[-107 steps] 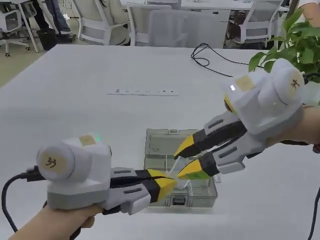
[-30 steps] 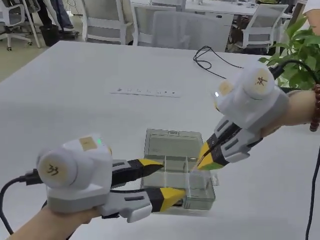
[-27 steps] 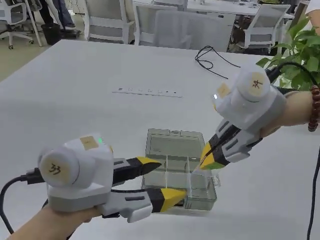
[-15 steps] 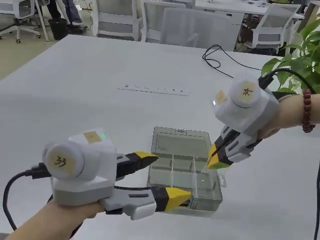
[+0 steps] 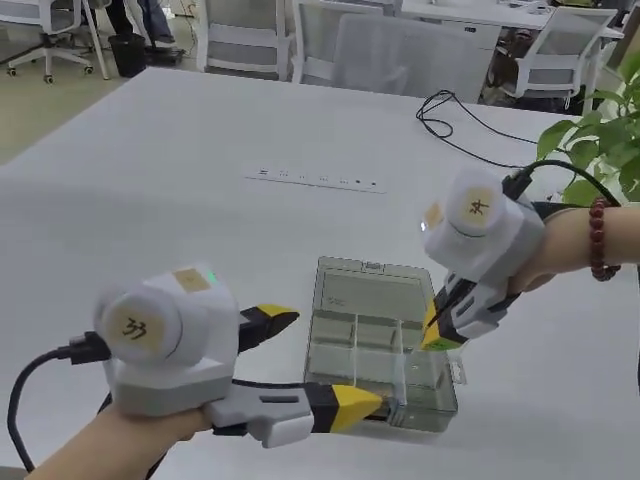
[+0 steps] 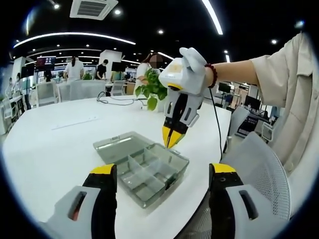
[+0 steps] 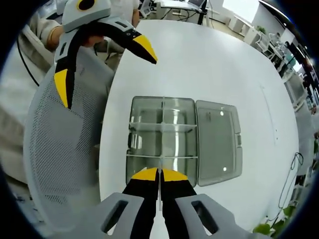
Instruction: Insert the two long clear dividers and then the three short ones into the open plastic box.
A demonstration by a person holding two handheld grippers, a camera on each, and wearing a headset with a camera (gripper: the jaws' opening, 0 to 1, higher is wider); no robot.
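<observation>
The open clear plastic box (image 5: 352, 368) lies on the white table with its lid (image 5: 372, 292) flat behind it. In the right gripper view, two long dividers (image 7: 159, 127) cross the box (image 7: 142, 142) and one short divider (image 7: 162, 110) stands in the far row. My right gripper (image 7: 159, 174) is shut, and a thin clear edge shows between its jaws, a short divider held edge-on over the box's near wall. From the head view this right gripper (image 5: 434, 338) points steeply down at the box's right side. My left gripper (image 5: 318, 360) is wide open beside the box's left front, holding nothing.
A power strip (image 5: 318, 180) lies flat in the table's middle and a black cable (image 5: 470, 110) curls at the back right. A green plant (image 5: 600, 150) stands at the right edge. Office chairs (image 5: 380, 50) line the far side.
My left gripper has opened and drawn back from the box. My right gripper has shut and tipped steeply down over the box's right side. The head camera has drifted.
</observation>
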